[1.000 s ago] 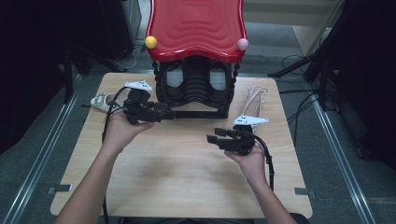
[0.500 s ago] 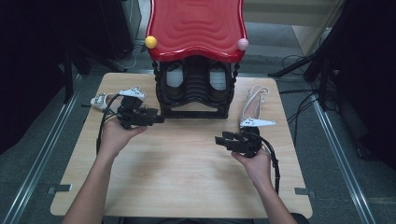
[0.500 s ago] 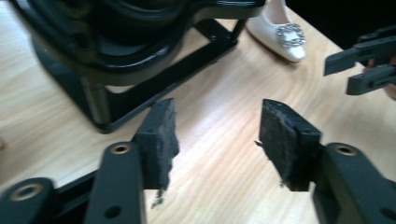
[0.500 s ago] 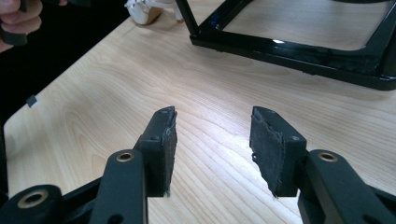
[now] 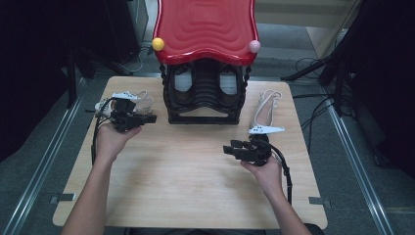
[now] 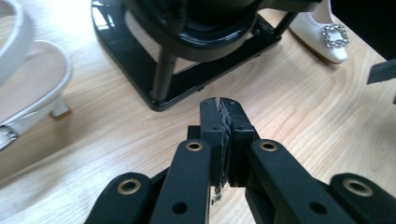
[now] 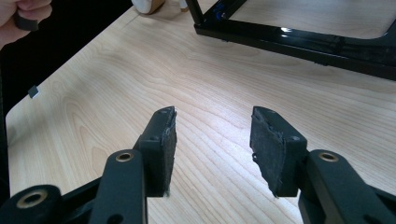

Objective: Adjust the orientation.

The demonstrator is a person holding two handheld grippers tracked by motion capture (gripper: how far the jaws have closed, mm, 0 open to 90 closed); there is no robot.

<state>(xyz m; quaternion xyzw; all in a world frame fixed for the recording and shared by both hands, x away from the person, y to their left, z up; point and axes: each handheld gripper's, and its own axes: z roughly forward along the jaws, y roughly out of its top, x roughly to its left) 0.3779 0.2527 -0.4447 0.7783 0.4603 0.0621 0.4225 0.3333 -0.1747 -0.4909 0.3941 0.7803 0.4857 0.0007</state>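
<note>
High view had the black shoe rack [image 5: 204, 100] w/ its red wavy top [image 5: 205, 27] at the far middle of the counter [image 5: 186, 191], and we took that rack as our landmark. Two white shoes were already tucked inside it, one in each bay.

Left of the rack, near its base, lay a white strappy sandal [image 5: 128, 99]. Our left gripper [image 5: 147, 118] hovered just in front of that sandal, tips aimed toward the rack's left foot. In left gripper view its pads [image 6: 223, 122] sat pressed together w/ nothing between them, so closed and empty; the sandal [image 6: 28, 84] lay off to one side, the rack base straight ahead.

Right of the rack lay a white pointed pump [image 5: 264, 115], toe toward us. Our right gripper [image 5: 229, 148] sat in front of the rack's right corner, near that toe but apart from it, tips pointing across the counter. Right gripper view showed its pads [image 7: 270, 144] spread wide over bare wood, holding nothing.

Our read: we were between picks, w/ neither loose shoe gripped yet, approx. halfway if all shoes belong on the rack. Next move prob. needs the left gripper to open and turn back to the sandal, grabbing a strap or the heel edge. Or the right swings round to the pump's rim. Either way, lift clear of the rack's frame before sliding the shoe in.
</note>
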